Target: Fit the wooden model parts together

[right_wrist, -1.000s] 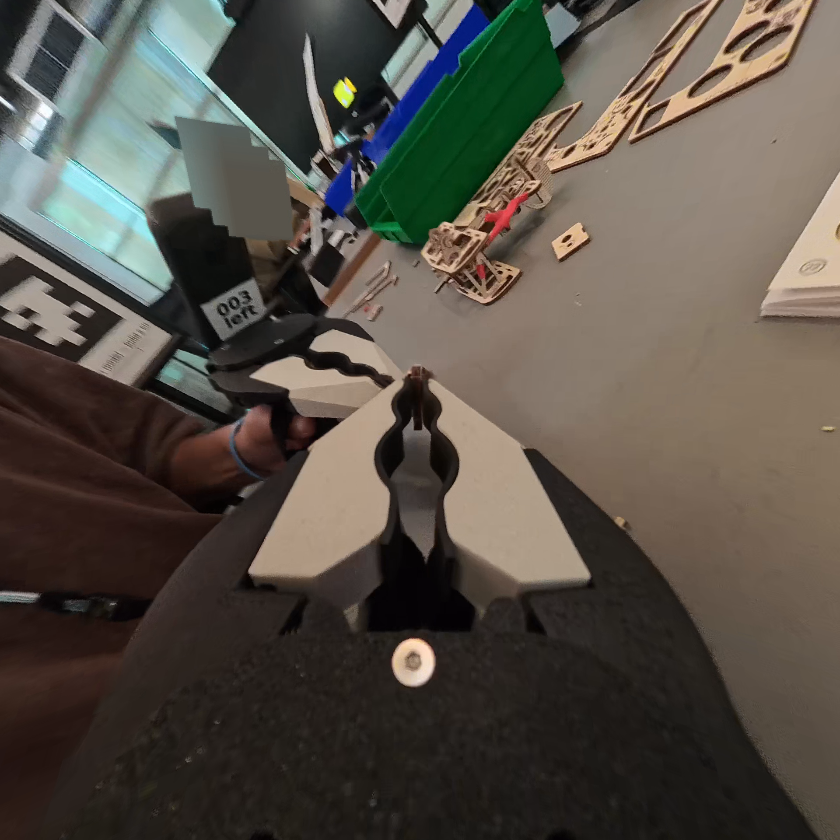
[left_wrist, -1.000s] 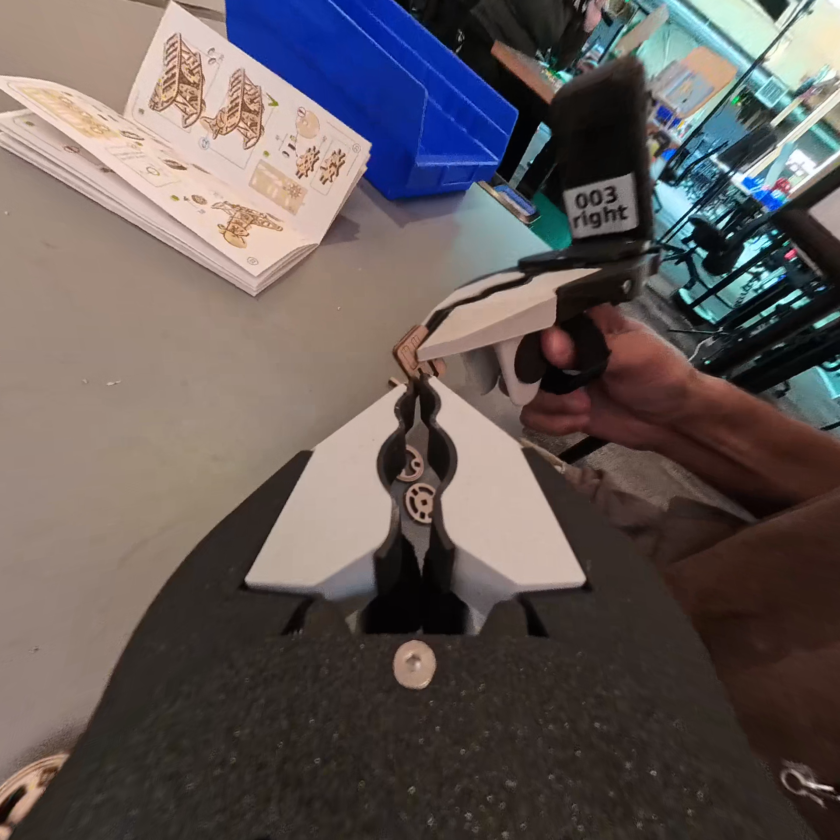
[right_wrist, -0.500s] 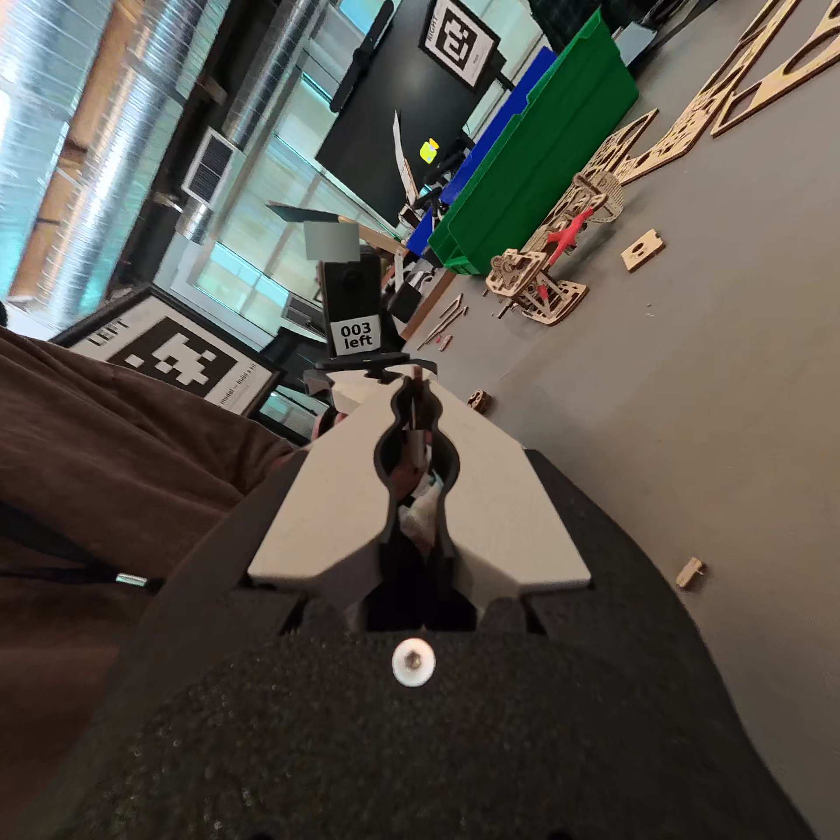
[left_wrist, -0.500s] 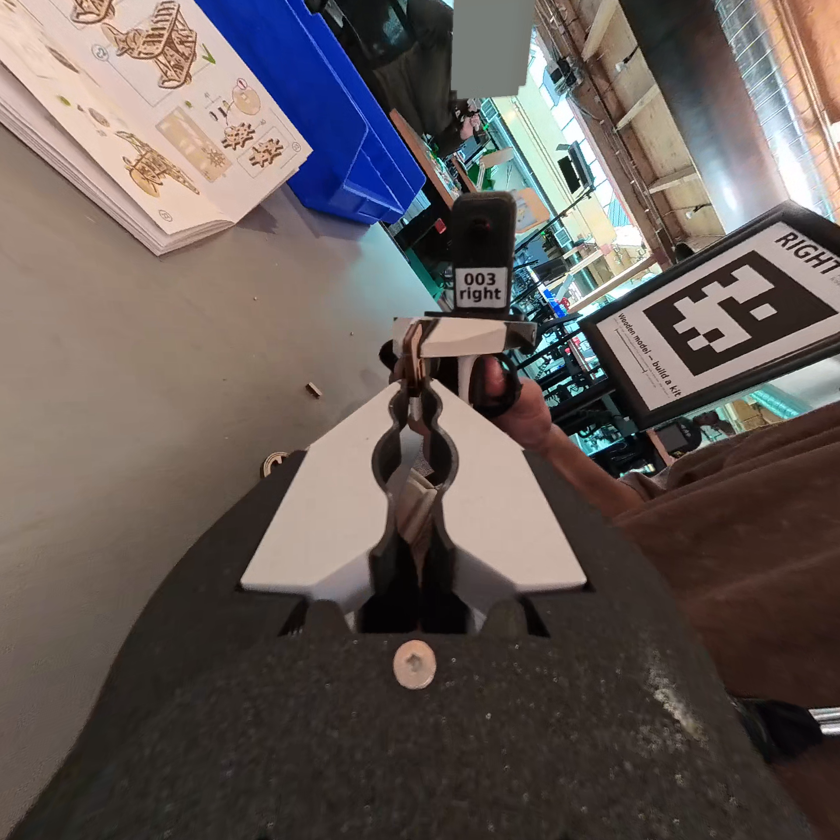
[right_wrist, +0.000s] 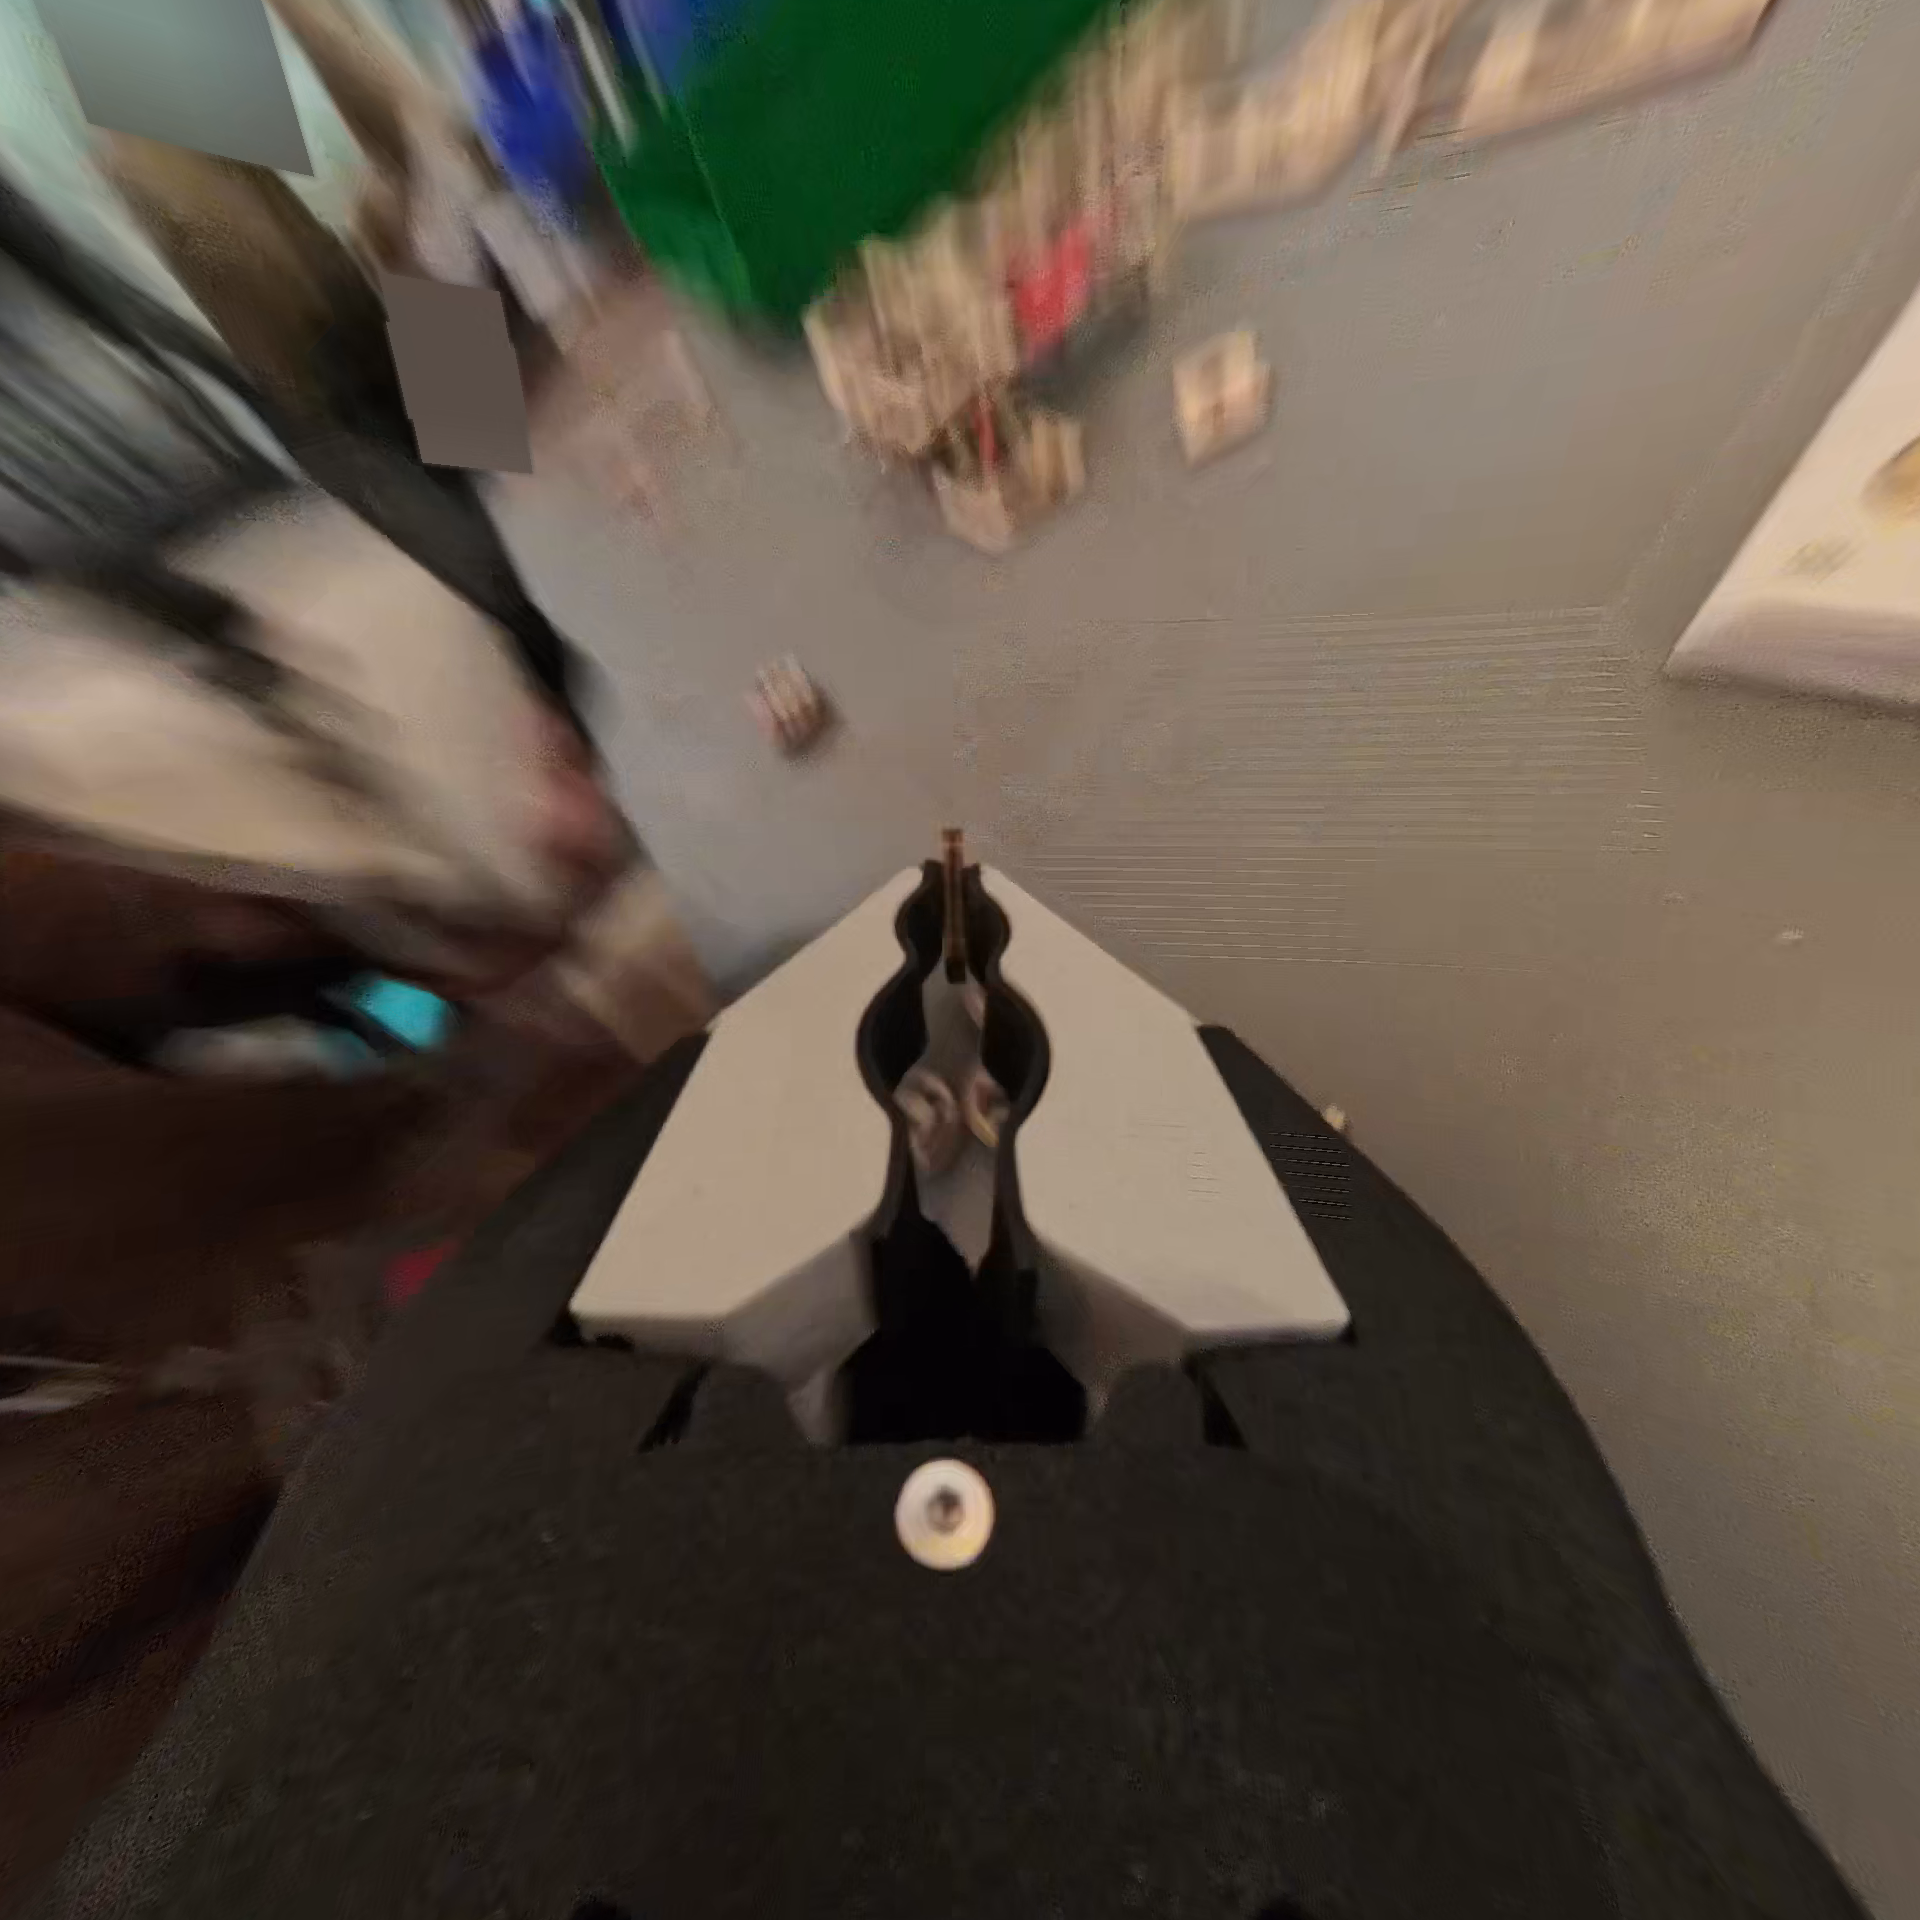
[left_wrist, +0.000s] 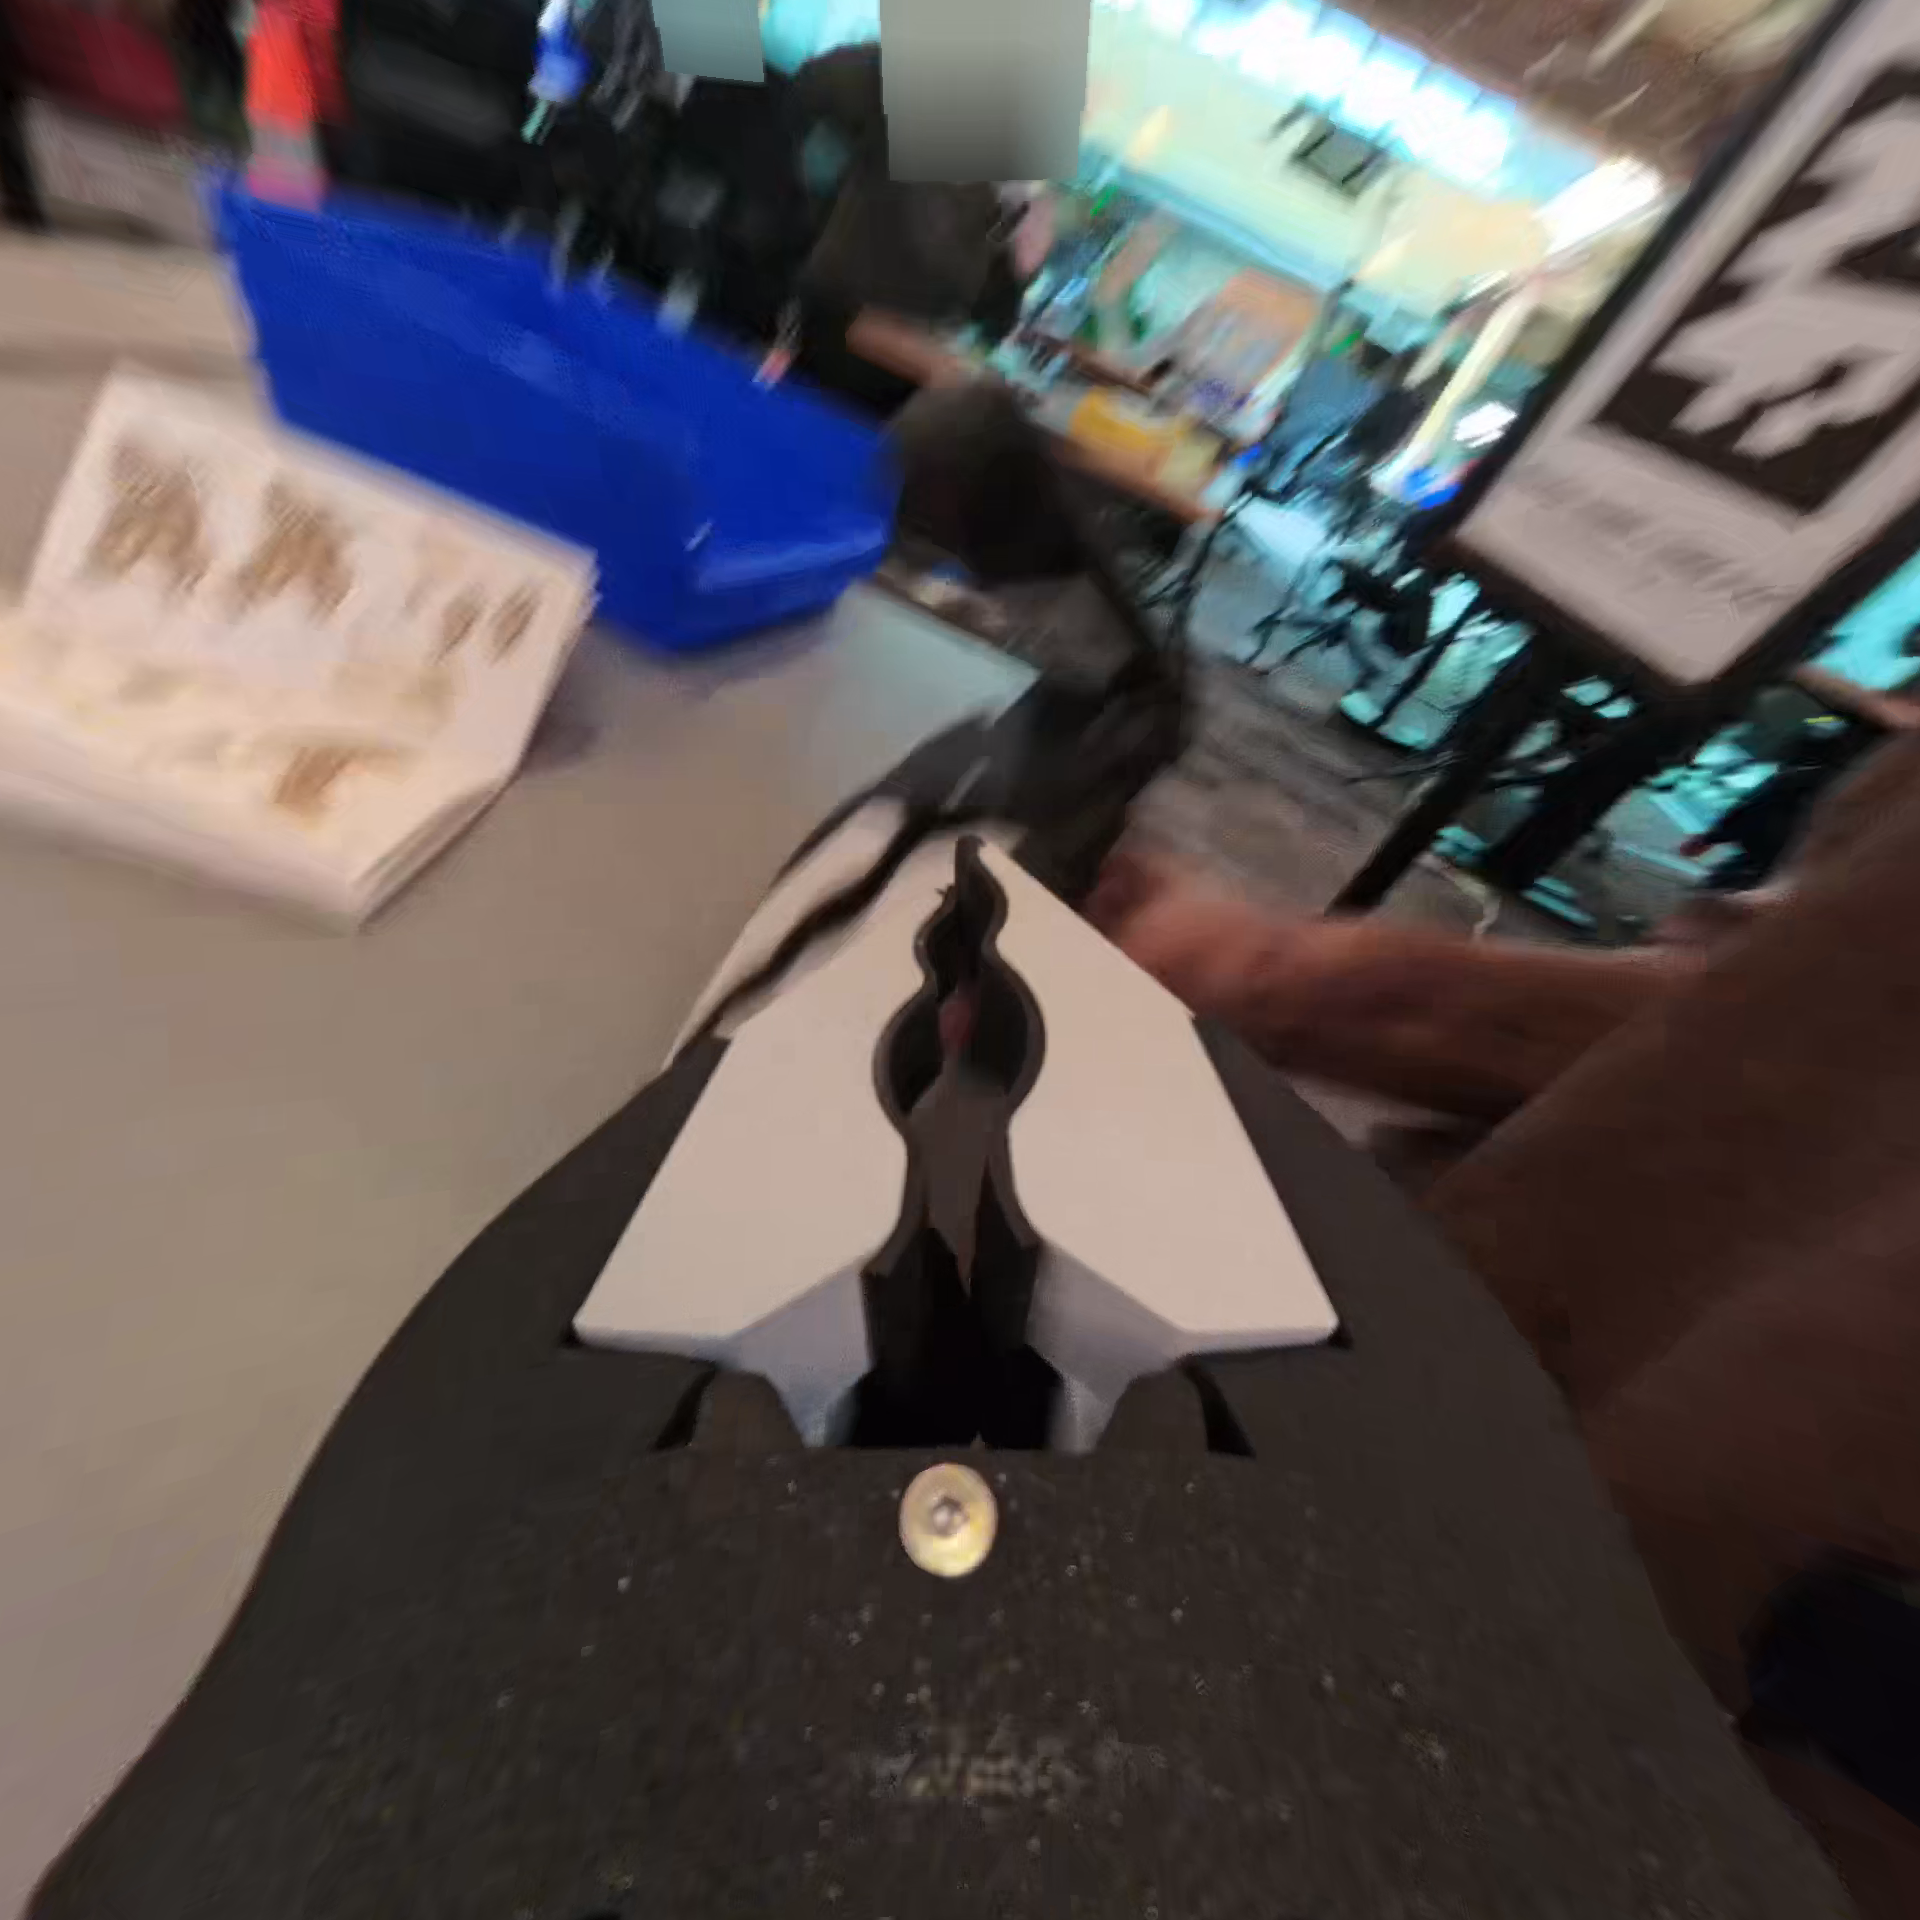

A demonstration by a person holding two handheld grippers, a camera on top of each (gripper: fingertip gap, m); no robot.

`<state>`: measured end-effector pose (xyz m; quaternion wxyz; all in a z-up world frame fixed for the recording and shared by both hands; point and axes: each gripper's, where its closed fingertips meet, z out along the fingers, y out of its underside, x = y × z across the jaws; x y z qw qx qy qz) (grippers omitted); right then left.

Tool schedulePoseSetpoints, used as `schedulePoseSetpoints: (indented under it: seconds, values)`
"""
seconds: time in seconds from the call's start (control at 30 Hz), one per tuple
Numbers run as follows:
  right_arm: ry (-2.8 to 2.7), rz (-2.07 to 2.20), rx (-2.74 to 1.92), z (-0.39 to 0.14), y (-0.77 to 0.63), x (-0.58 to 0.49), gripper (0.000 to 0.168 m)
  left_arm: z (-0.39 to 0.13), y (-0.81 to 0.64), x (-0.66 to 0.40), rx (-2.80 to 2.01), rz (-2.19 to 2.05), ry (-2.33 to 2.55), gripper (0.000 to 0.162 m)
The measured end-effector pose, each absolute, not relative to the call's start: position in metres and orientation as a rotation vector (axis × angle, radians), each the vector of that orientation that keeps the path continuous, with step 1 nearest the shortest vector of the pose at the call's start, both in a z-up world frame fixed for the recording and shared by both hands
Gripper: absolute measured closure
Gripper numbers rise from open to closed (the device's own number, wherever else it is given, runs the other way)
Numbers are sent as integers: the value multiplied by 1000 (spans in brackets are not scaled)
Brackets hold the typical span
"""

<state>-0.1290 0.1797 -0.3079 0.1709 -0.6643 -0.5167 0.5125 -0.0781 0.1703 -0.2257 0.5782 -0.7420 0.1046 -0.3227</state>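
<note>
Both views are motion-blurred. My right gripper [right_wrist: 951,868] is shut on a thin wooden part [right_wrist: 951,904], seen edge-on and poking out past the tips above the grey table [right_wrist: 1351,831]. My left gripper [left_wrist: 971,868] is shut, and I see no part between its tips. In the left wrist view the right gripper [left_wrist: 831,894] is a blur just behind and left of my left tips. In the right wrist view the left gripper [right_wrist: 260,707] is a blur at the left. A part-built wooden model [right_wrist: 966,395] with a red piece stands farther back on the table.
An open instruction booklet [left_wrist: 260,644] and a blue bin [left_wrist: 540,436] lie at the far left. A green bin [right_wrist: 831,135], cut-out wooden sheets [right_wrist: 1455,94], a small square part [right_wrist: 1221,395] and a small loose part [right_wrist: 792,701] are on the table. A person's brown sleeve [left_wrist: 1714,1143] is at right.
The two grippers were tip to tip; now they have swung apart quickly and both views blur. The right gripper still holds its thin wooden part.
</note>
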Motion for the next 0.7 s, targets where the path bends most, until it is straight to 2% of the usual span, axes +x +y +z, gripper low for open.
schedulePoseSetpoints:
  seconds: [0.03, 0.07, 0.13, 0.27, 0.4, 0.5, 0.6, 0.7]
  values:
    - [-1539, 1432, -1875, -320, 163, -133, 165, -216, 174, -68, -1740, -667, 306, 162]
    - [-1431, 1648, -1822, -302, 149, -139, 166, -223, 185, -78, -1763, -439, 347, 162]
    - [-1270, 1630, -1864, -294, 189, -134, 166, -250, 178, -87, -1872, -548, 268, 162]
    - [-1246, 1527, -1896, -284, 229, -120, 166, -242, 168, -131, -1854, -525, 156, 162]
    - [-1193, 1718, -1872, -269, 225, -129, 166, -256, 174, -138, -1938, -491, 156, 162]
    - [-1171, 1947, -1783, -247, 205, -133, 166, -263, 180, -131, -1974, -579, 107, 160]
    - [-1120, 2133, -1757, -240, 189, -135, 165, -252, 181, -112, -1899, -823, 69, 142]
    - [-1081, 2196, -1757, -242, 183, -134, 165, -251, 180, -113, -1863, -956, 4, 154]
